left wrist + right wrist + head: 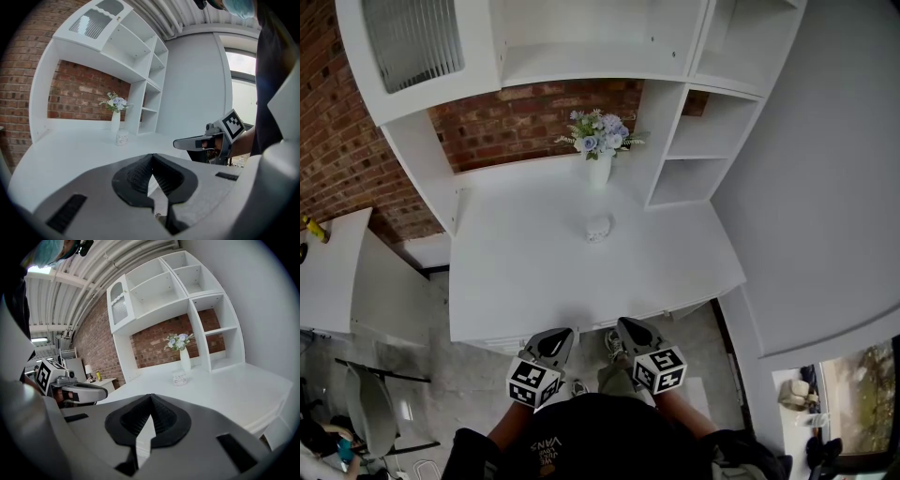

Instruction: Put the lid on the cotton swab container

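Note:
A small white cotton swab container (598, 228) stands alone in the middle of the white desk (516, 281), in front of a white vase of pale blue flowers (599, 150). I cannot make out a separate lid. Both grippers hang side by side below the desk's near edge, far from the container. My left gripper (563, 334) is shut and empty, and so is my right gripper (625, 326). The left gripper view shows its closed jaws (151, 161), the container (122, 137) far off and the right gripper (190, 143). From the right gripper (150, 400) the container (179, 378) is likewise distant.
White shelving (703, 141) rises at the desk's back right, with a cabinet (422, 56) over a brick wall (525, 122). A white side table (333, 272) stands left, a chair (370, 412) below it. The person's dark sleeves fill the bottom edge.

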The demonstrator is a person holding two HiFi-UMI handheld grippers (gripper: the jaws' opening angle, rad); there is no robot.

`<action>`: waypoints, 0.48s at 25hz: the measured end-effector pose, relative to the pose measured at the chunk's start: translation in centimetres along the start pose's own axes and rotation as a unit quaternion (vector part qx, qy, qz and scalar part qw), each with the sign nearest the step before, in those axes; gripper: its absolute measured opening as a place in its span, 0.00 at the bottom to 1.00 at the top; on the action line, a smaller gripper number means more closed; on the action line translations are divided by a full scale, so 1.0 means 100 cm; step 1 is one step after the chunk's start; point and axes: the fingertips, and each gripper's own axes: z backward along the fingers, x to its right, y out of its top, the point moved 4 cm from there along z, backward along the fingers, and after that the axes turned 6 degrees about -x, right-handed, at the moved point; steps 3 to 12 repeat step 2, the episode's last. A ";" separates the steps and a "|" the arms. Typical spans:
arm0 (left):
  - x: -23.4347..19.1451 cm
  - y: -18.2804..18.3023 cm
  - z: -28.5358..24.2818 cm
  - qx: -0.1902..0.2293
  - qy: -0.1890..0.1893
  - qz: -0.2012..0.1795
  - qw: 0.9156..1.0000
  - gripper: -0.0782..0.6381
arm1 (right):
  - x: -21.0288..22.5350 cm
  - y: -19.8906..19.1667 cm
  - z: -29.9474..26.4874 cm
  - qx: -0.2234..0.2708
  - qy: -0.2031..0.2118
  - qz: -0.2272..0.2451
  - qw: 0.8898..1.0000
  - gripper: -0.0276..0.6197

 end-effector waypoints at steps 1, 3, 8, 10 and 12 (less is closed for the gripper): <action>0.000 0.001 -0.001 0.000 0.000 0.000 1.000 0.12 | 0.000 0.000 0.000 0.000 0.001 0.000 1.000 0.04; 0.000 0.002 -0.001 0.001 0.001 0.000 1.000 0.12 | 0.001 0.001 -0.001 0.000 0.001 0.000 1.000 0.04; 0.000 0.002 -0.001 0.001 0.001 0.000 1.000 0.12 | 0.001 0.001 -0.001 0.000 0.001 0.000 1.000 0.04; 0.000 0.002 -0.001 0.001 0.001 0.000 1.000 0.12 | 0.001 0.001 -0.001 0.000 0.001 0.000 1.000 0.04; 0.000 0.002 -0.001 0.001 0.001 0.000 1.000 0.12 | 0.001 0.001 -0.001 0.000 0.001 0.000 1.000 0.04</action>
